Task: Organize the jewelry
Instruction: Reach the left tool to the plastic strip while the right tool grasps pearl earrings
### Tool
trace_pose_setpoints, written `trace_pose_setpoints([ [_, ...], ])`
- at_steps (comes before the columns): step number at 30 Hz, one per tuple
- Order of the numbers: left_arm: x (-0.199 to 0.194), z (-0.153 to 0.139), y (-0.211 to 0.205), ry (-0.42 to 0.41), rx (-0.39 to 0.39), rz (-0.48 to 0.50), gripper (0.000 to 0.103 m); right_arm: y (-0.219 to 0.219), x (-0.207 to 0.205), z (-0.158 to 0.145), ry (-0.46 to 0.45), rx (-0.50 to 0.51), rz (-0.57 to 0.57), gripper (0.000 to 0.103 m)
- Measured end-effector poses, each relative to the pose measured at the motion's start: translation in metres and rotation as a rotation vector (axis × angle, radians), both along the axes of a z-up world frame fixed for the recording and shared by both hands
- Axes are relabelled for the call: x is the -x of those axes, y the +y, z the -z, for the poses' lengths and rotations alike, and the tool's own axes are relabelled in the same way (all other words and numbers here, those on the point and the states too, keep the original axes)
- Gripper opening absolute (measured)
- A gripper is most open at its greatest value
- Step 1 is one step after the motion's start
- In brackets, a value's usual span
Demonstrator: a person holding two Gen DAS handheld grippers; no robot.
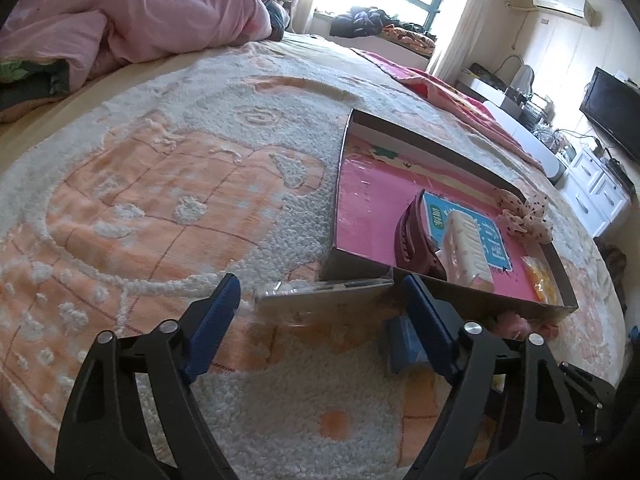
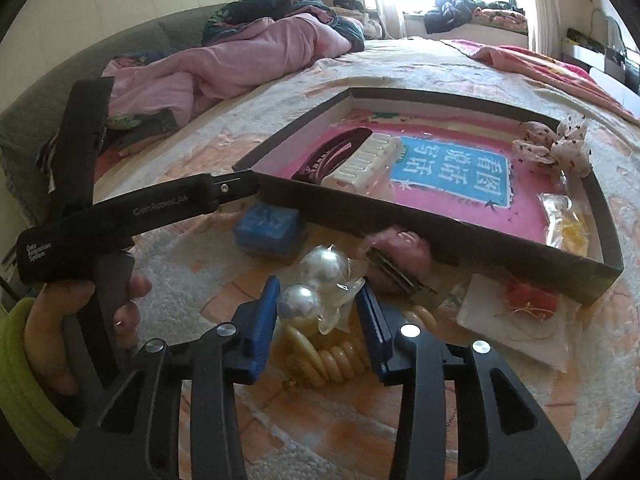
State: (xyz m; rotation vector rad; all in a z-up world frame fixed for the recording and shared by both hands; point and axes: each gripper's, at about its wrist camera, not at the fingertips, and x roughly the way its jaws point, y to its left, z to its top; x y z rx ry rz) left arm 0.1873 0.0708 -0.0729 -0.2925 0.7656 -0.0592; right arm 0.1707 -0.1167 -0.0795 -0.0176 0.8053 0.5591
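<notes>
A shallow dark box (image 2: 440,216) with a pink floor lies on the bed rug. It holds a white hair claw (image 2: 364,162), a maroon clip (image 2: 332,152), a spotted scrunchie (image 2: 556,144) and a yellow packet (image 2: 570,226). My right gripper (image 2: 318,300) is partly closed around a clear bag of large pearls (image 2: 316,280), above a cream bead bracelet (image 2: 336,356). My left gripper (image 1: 320,300) is open, with a clear flat packet (image 1: 320,292) between its fingers at the box's near corner (image 1: 332,256).
Outside the box on the rug lie a blue case (image 2: 268,228), a pink fluffy clip (image 2: 400,248) and a bag with a red item (image 2: 524,304). A pink duvet (image 1: 140,20) lies at the bed's far side. Furniture and a TV (image 1: 612,108) stand right.
</notes>
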Motion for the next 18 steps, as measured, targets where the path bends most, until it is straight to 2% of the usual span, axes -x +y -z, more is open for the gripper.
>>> trace_pose_setpoints([
  [4,-0.001,0.001,-0.003,0.005,-0.004,0.012,0.061,-0.001,0.003,-0.002,-0.008,-0.019,-0.014,0.035],
  [18,0.017,-0.016,-0.002,-0.037,-0.012,0.013,0.059,-0.003,0.014,-0.012,-0.043,-0.058,-0.055,0.034],
])
